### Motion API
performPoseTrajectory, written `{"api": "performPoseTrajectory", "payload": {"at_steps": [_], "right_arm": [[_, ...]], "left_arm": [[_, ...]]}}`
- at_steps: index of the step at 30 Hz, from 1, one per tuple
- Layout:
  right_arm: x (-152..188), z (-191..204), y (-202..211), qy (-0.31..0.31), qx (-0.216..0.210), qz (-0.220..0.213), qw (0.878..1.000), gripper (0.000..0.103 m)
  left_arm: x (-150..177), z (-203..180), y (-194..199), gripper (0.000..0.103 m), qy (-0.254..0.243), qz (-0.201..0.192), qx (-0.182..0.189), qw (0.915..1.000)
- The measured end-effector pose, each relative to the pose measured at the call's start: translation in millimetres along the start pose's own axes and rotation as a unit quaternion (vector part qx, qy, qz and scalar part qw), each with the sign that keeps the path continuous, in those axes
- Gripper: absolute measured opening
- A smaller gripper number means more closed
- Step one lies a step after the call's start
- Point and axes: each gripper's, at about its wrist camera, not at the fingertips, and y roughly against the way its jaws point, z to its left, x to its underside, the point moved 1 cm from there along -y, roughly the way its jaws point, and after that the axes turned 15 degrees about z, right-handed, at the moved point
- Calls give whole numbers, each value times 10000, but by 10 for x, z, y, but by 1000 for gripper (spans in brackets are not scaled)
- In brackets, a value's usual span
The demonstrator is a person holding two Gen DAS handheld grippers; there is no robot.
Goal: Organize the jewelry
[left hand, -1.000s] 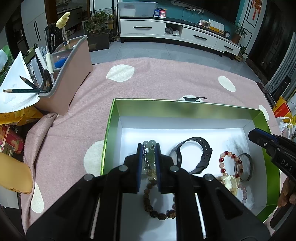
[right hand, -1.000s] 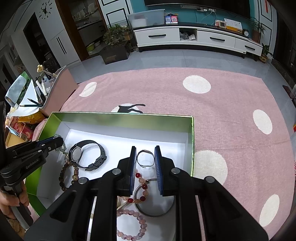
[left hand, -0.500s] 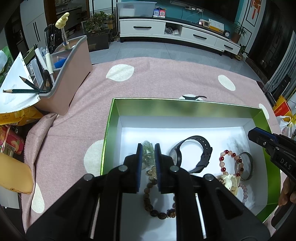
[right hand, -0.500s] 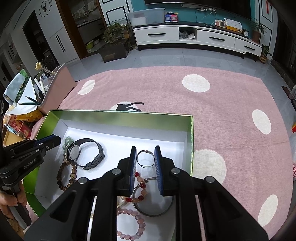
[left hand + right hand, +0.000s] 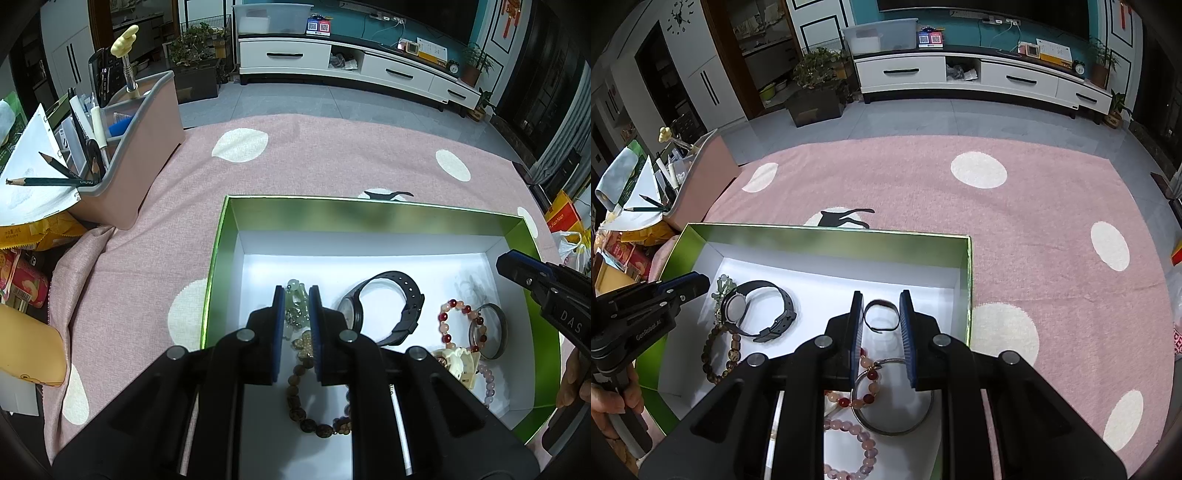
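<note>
- Left gripper (image 5: 295,295) has its fingers (image 5: 277,325) parted a bit, with the pale green jade piece (image 5: 295,299) sitting loose in the gap. It's not pinched. A second ago that piece poked out further past the tips; now the gripper has eased back and up, and less of the piece shows.
- Right gripper (image 5: 881,312) also has its fingers apart, holding nothing. It hangs over the right end of the green box (image 5: 967,280), and has barely budged since a second ago.
- Nearest in the box, under the left gripper: the brown bead bracelet (image 5: 314,421), same spot as before.
- Near right corner of the box: pink bead bracelet (image 5: 857,439), the red-and-peach bead bracelet (image 5: 866,387) lying across the metal bangle (image 5: 897,424).
- Middle of the box: black watch (image 5: 388,306), just right of the jade piece.
- A bit farther, by the box's right wall: small dark ring (image 5: 881,315), seen between the right fingertips.
- Beyond the box's left side: pink desk organizer (image 5: 140,155) on the pink dotted cloth (image 5: 332,158).
</note>
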Motion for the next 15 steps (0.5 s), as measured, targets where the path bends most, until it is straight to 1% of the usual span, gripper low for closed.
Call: {"api": "performPoseTrajectory", "payload": {"at_steps": [6,12,15], "right_arm": [[-3,3,37,15,22,-64,10000,20],[-6,6,53,19,28,-78,10000,20],[0,7,59,24,30,-84,10000,20]], "left_arm": [[3,-4,6,16,-11,-6,-6,10000],[8,-20,26,22,-34,-22,-10,10000],[10,-27,43,28,-44,-40,-14,10000]]}}
